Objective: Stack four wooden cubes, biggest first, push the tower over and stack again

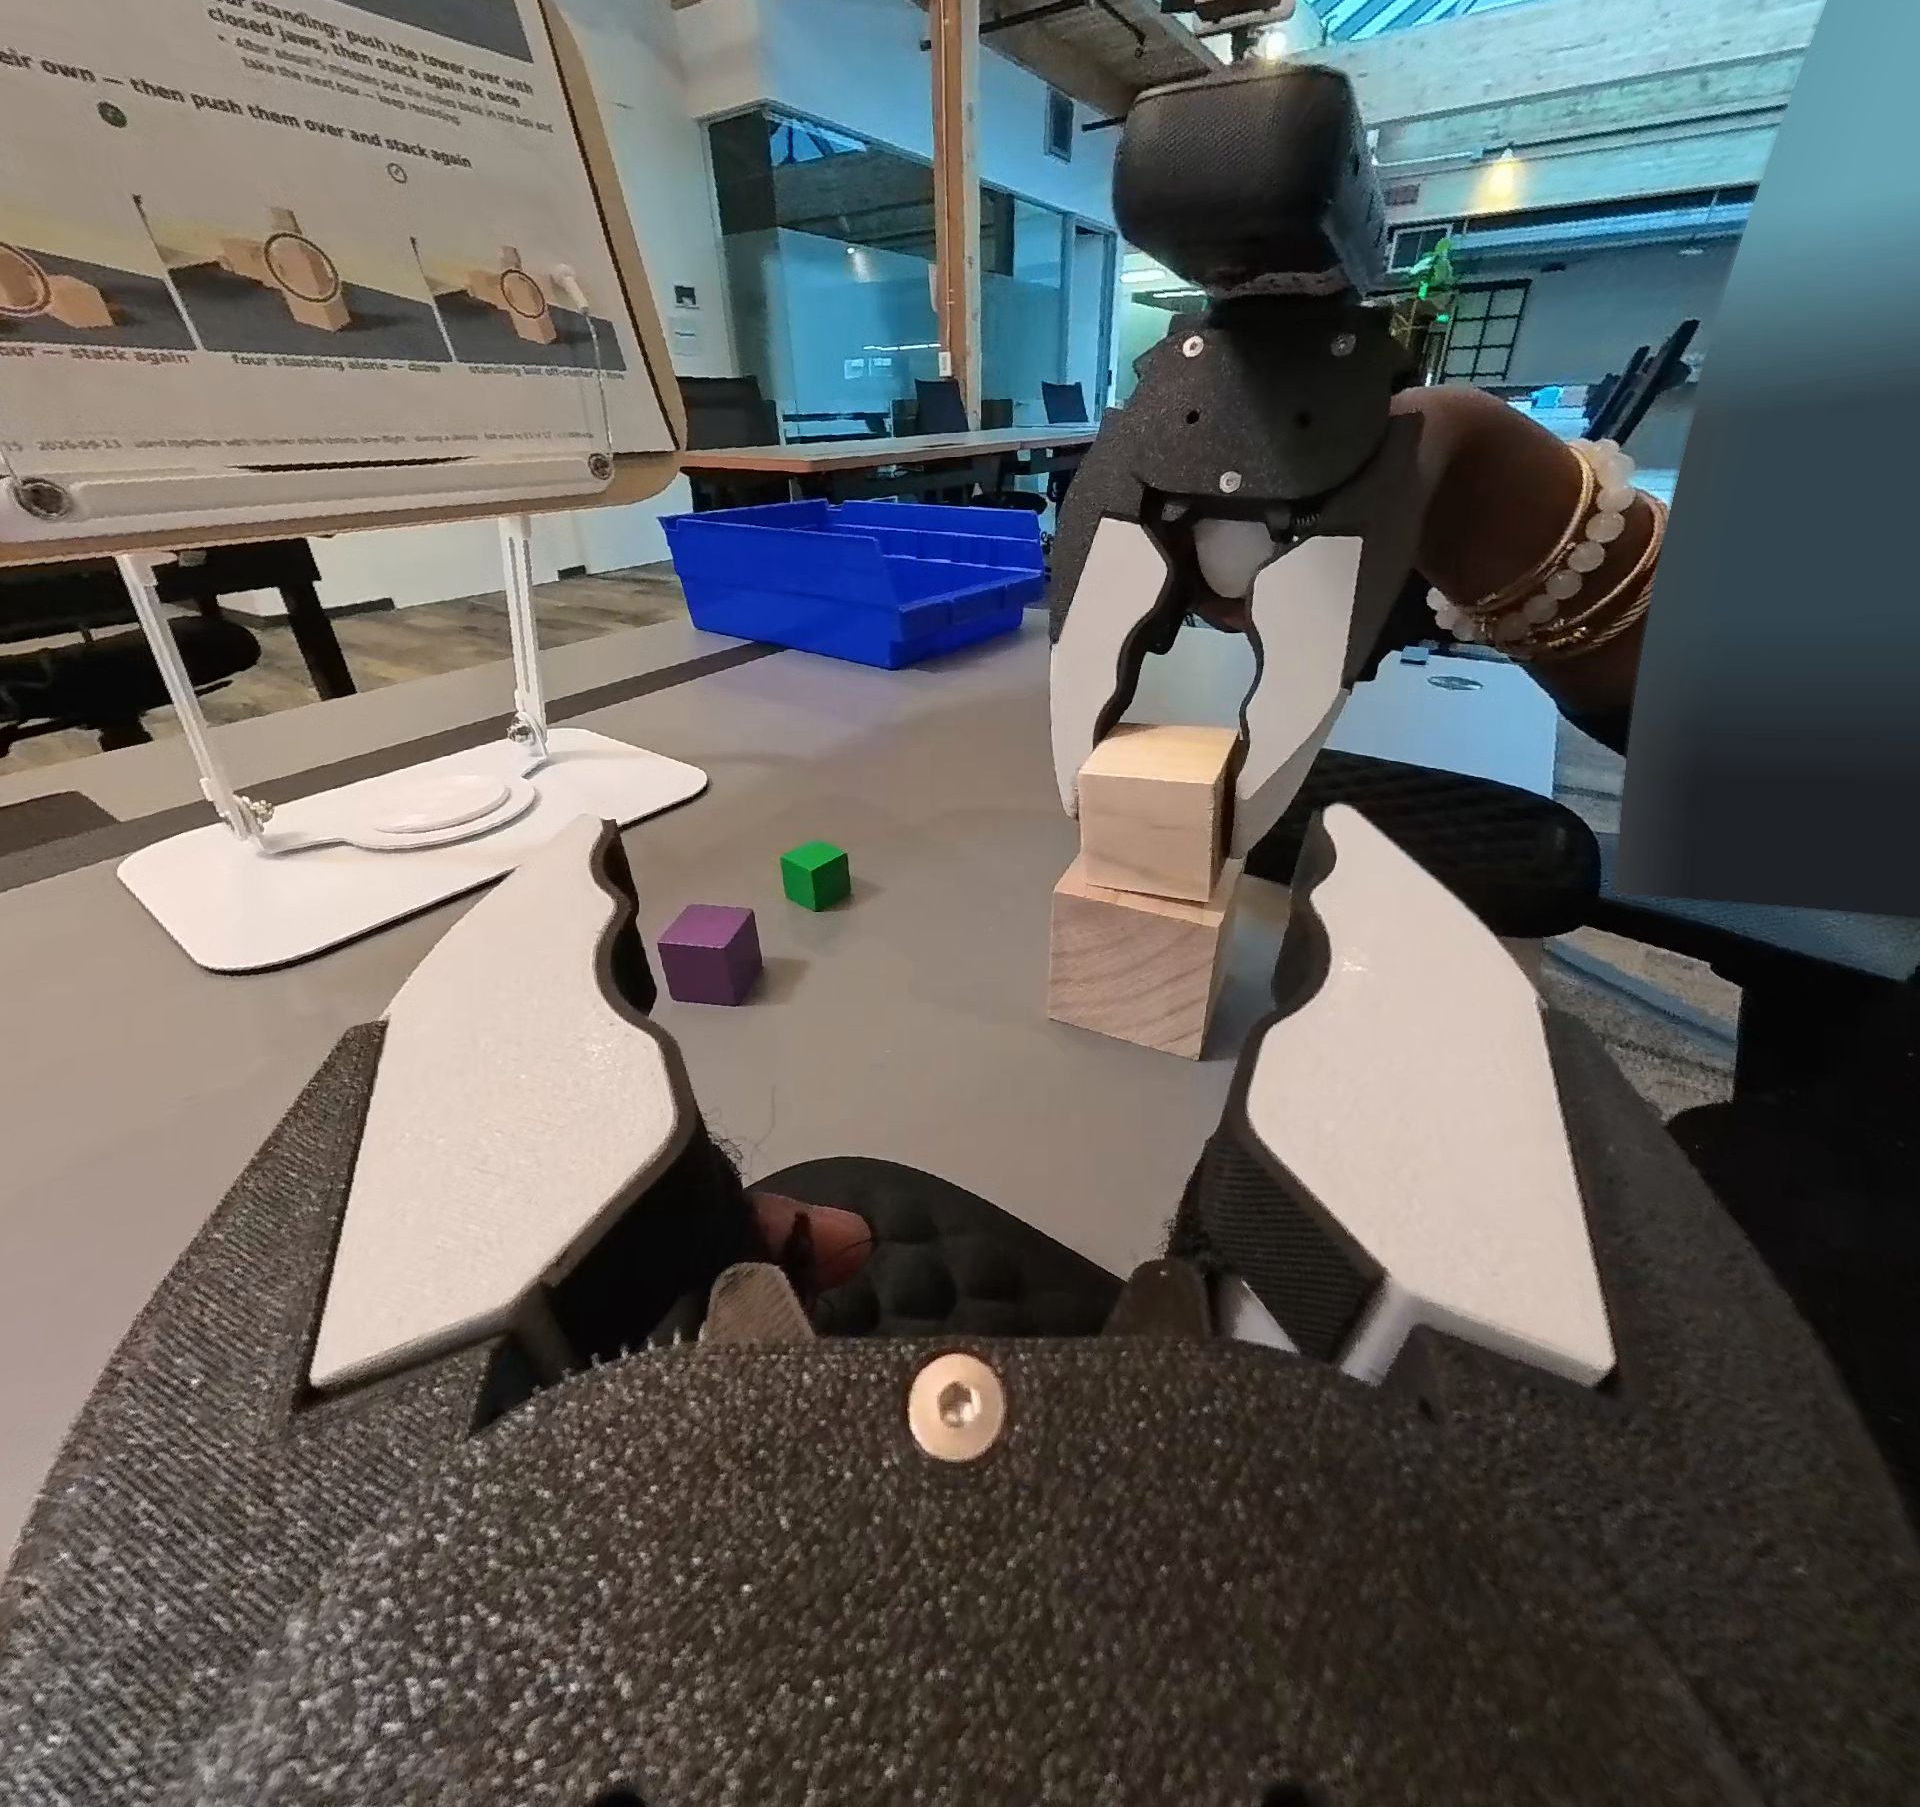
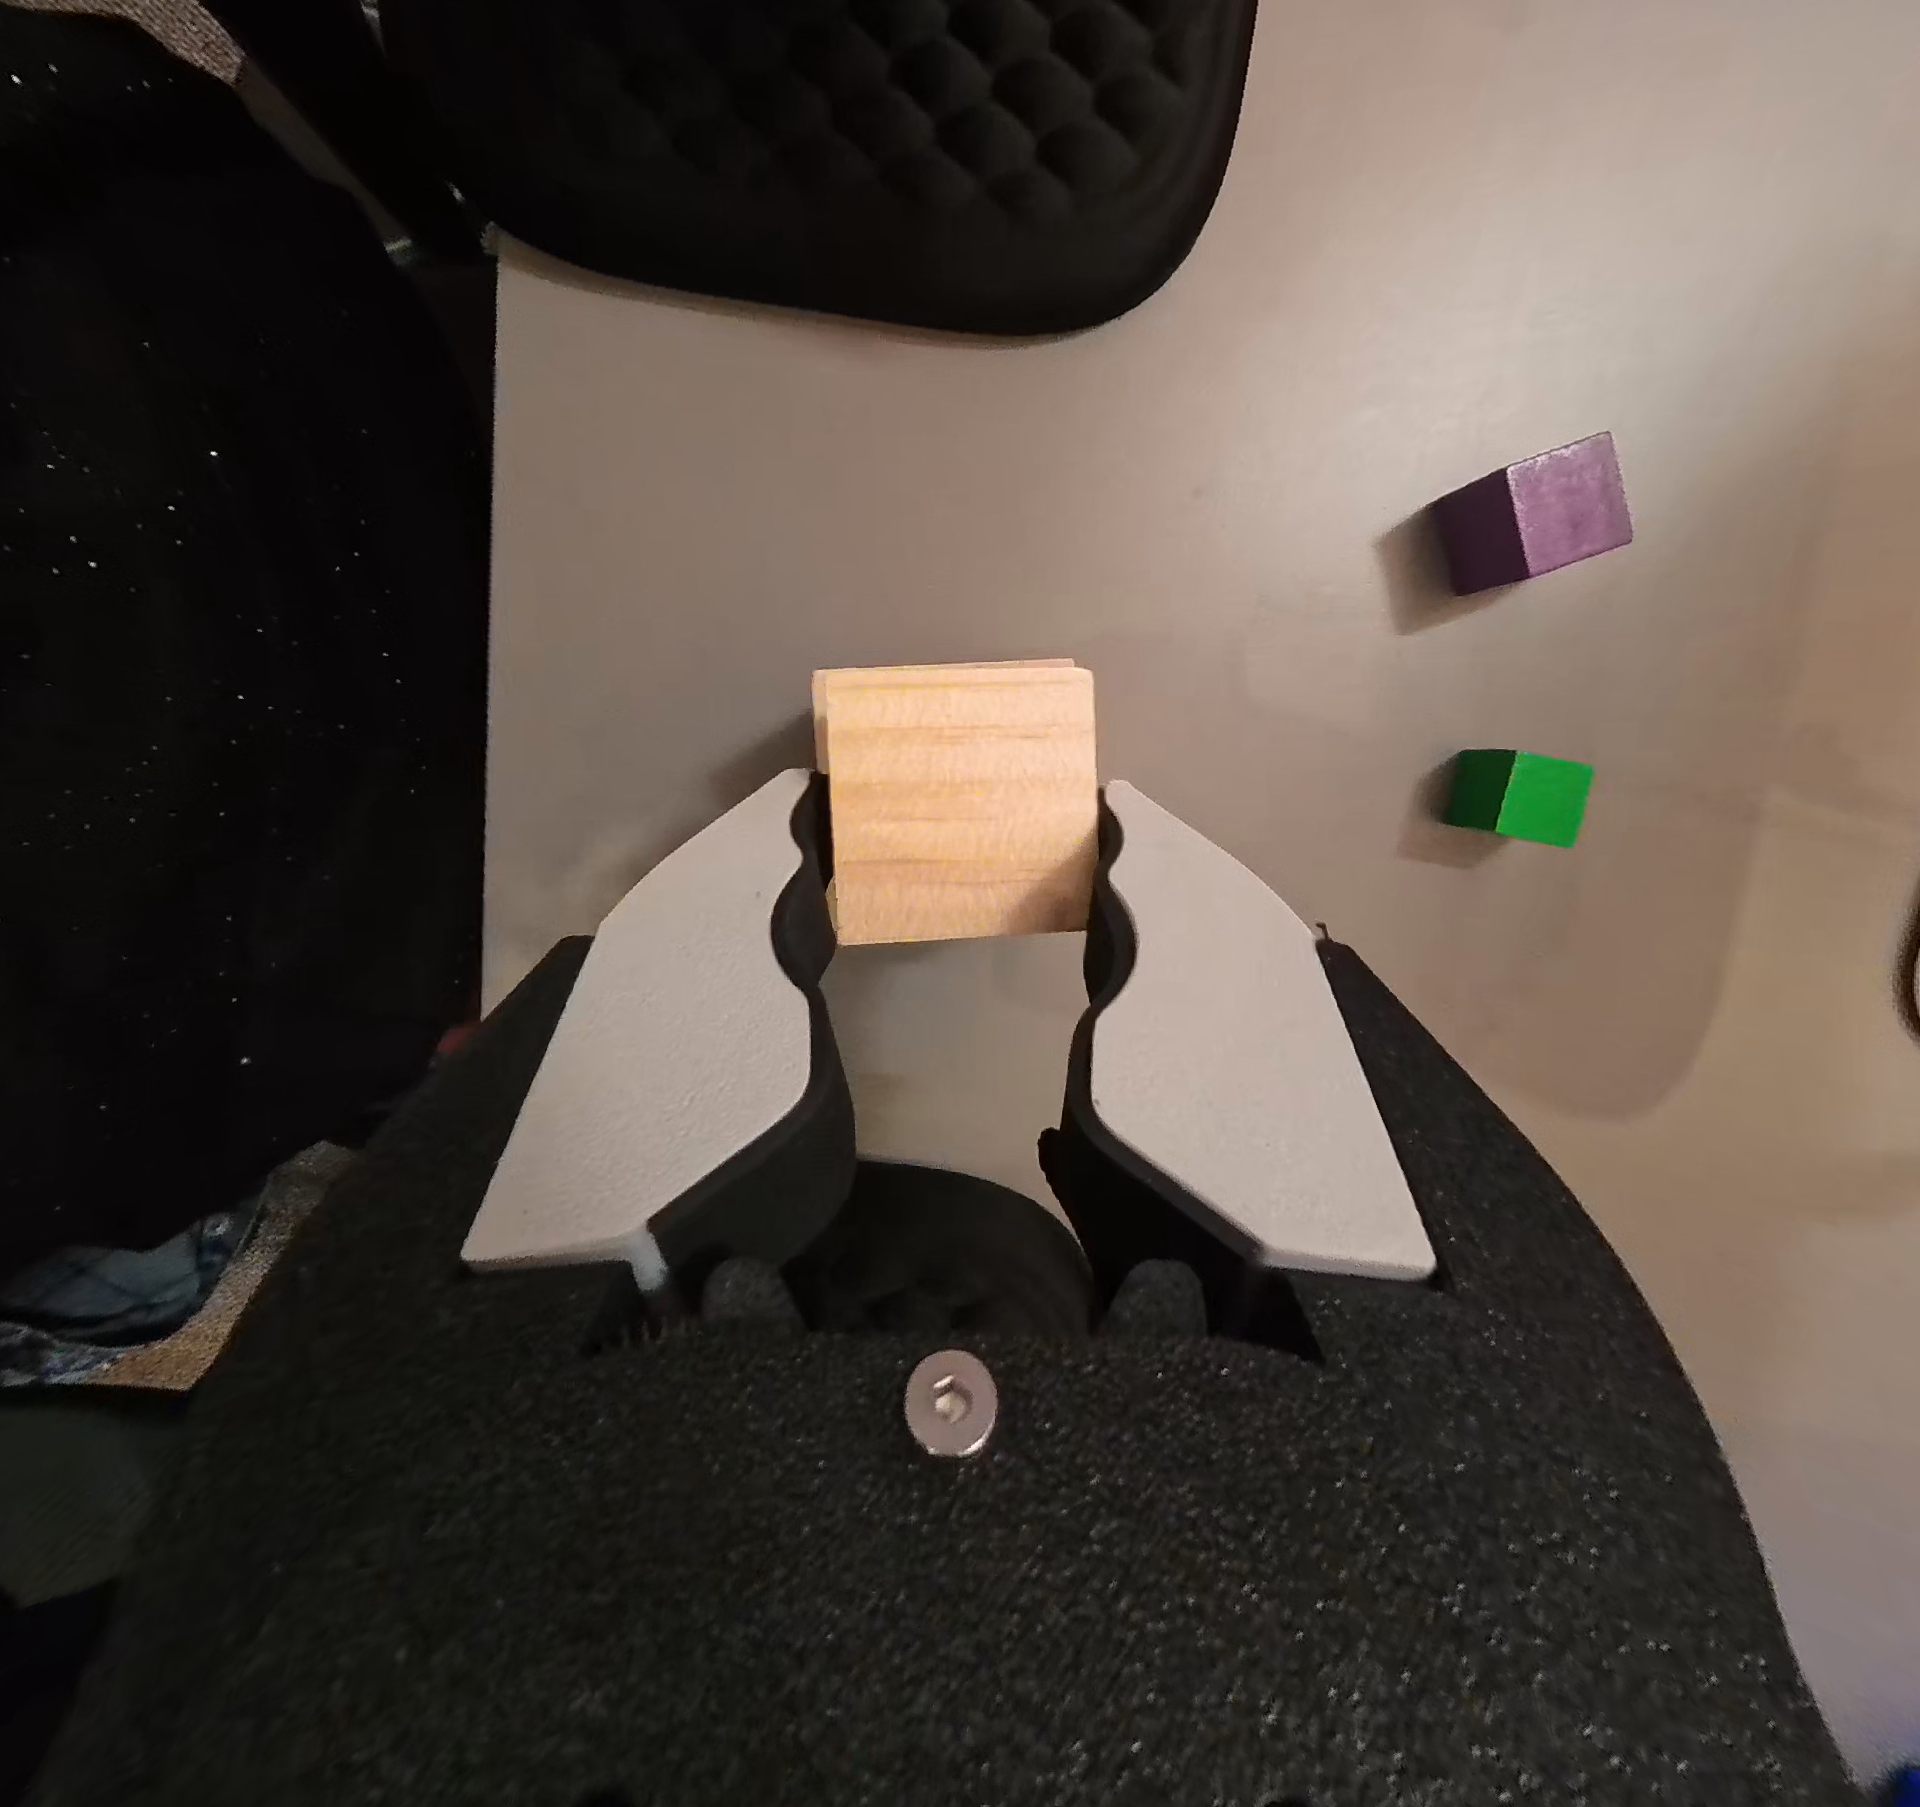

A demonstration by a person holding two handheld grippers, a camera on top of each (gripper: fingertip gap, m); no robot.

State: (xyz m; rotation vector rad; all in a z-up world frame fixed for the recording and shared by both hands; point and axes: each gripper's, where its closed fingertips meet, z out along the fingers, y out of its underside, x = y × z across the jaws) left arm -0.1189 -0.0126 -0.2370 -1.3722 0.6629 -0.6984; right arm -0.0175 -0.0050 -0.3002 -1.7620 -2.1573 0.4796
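The right gripper (image 2: 961,853), pointing straight down, clamps a pale square-sided wooden cube (image 1: 1158,812) between its black pads (image 2: 805,864), both pressed against opposite faces. That cube sits on a larger, darker-grained wooden cube (image 1: 1138,973), slightly offset and turned, so the top-down grip likely serves to keep it level on the one beneath. The left gripper (image 1: 966,926) hangs low over the grey table (image 1: 914,770) with its jaws spread wide and nothing between them, the stack just beside its right finger (image 1: 1392,1009). A small purple cube (image 1: 710,954) and a smaller green cube (image 1: 816,876) lie loose nearby, apart from each other. A blue plastic bin (image 1: 852,583) and a white-based sheet stand (image 1: 416,822) sit farther back.
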